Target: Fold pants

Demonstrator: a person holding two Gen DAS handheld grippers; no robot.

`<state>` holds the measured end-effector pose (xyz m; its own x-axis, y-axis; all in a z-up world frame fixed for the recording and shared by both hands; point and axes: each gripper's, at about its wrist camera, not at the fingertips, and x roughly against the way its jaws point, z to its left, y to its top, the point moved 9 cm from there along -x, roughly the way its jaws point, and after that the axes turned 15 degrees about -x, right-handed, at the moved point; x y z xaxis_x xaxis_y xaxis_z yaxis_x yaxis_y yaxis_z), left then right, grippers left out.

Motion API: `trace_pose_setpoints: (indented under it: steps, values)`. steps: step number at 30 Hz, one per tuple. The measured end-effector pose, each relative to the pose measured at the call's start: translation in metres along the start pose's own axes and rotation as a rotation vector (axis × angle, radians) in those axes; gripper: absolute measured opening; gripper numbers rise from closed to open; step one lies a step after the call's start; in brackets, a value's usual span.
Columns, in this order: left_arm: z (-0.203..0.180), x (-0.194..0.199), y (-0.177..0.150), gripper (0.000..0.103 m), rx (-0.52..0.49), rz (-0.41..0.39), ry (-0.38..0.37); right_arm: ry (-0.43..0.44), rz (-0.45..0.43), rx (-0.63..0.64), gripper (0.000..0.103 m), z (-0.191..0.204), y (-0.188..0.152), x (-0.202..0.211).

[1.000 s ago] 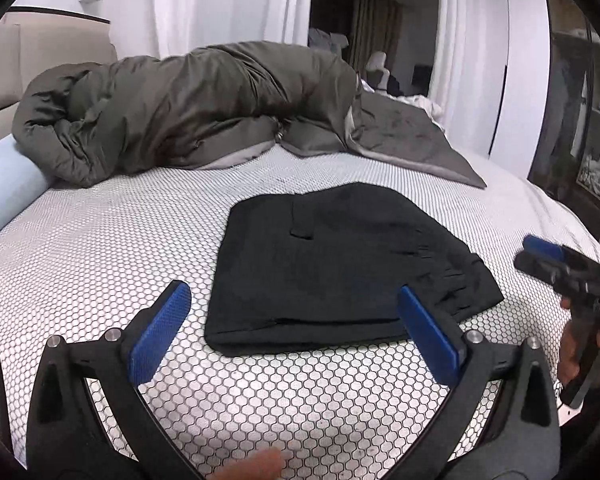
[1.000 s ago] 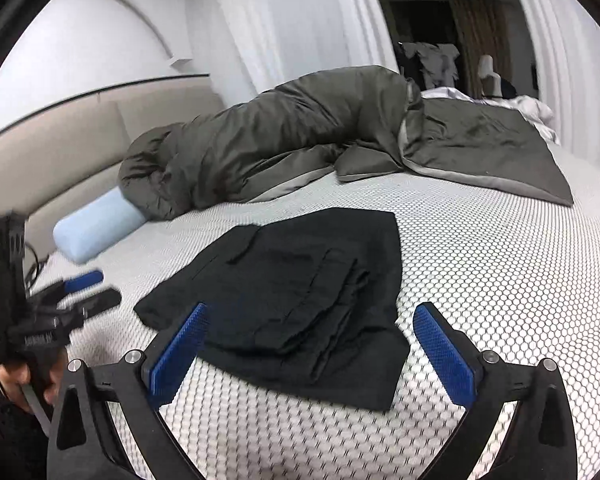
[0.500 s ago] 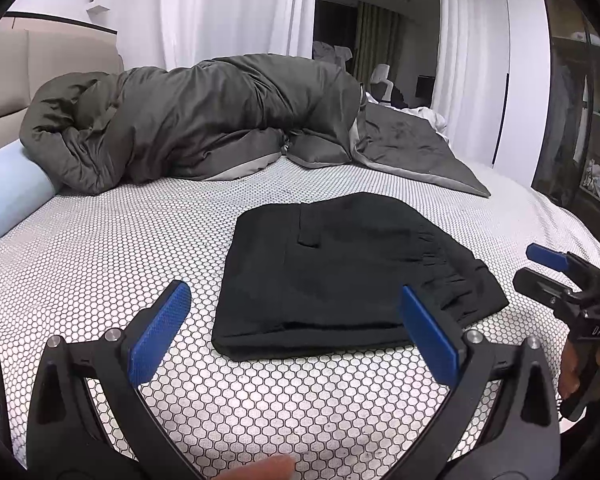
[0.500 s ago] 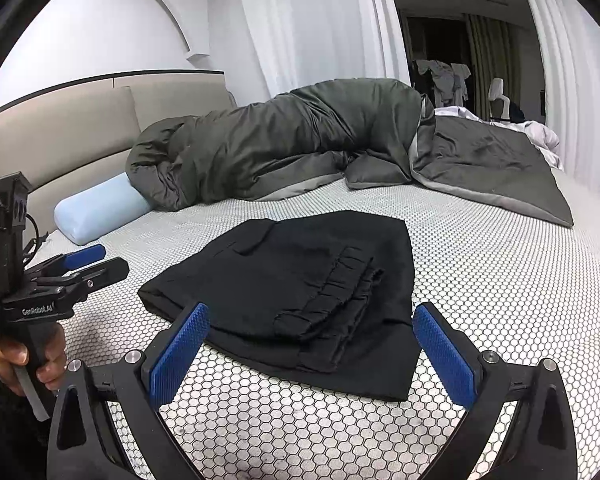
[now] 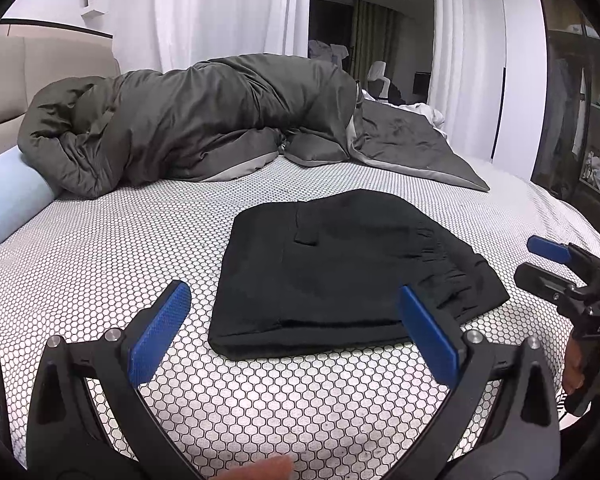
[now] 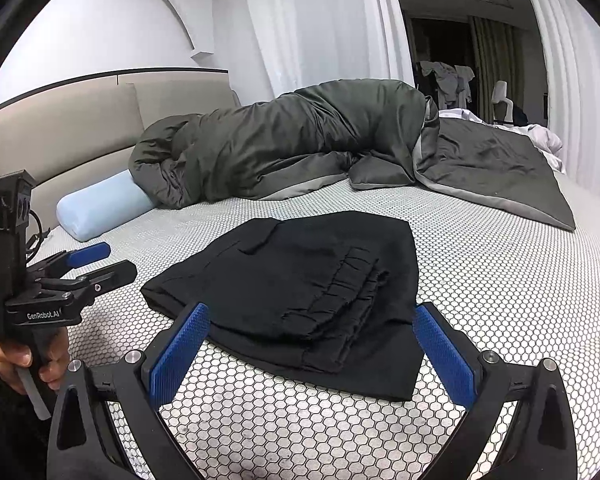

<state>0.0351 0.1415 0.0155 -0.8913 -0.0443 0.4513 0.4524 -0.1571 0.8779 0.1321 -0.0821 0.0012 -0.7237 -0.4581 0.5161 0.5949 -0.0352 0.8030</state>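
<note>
Black pants [image 5: 340, 276] lie folded into a compact rectangle on the hexagon-patterned bed [image 5: 100, 264]. They also show in the right wrist view [image 6: 300, 284], with the gathered waistband on top. My left gripper [image 5: 296, 332] is open and empty, held just in front of the pants' near edge. My right gripper [image 6: 312, 348] is open and empty, held over the near corner of the pants without touching them. Each gripper shows in the other's view: the right one [image 5: 540, 260] at the right edge, the left one [image 6: 96, 260] at the left.
A bunched dark grey duvet [image 5: 188, 124] lies across the far side of the bed. A light blue bolster pillow [image 6: 100, 204] rests against the beige headboard [image 6: 60, 128]. A wardrobe with shelves [image 5: 580, 120] stands at the right. White curtains [image 6: 324, 28] hang behind.
Both grippers have drawn back and dropped slightly from the pants, staying open. The pants lie still in the same folded shape.
</note>
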Motion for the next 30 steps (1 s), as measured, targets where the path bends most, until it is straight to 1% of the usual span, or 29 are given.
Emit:
trace_pose_setpoints:
  steps: [30]
  values:
    - [0.0063, -0.0004, -0.0007, 0.103, -0.002, -0.004, -0.002, -0.002, 0.008, 0.004, 0.103, 0.0, -0.0007, -0.0003]
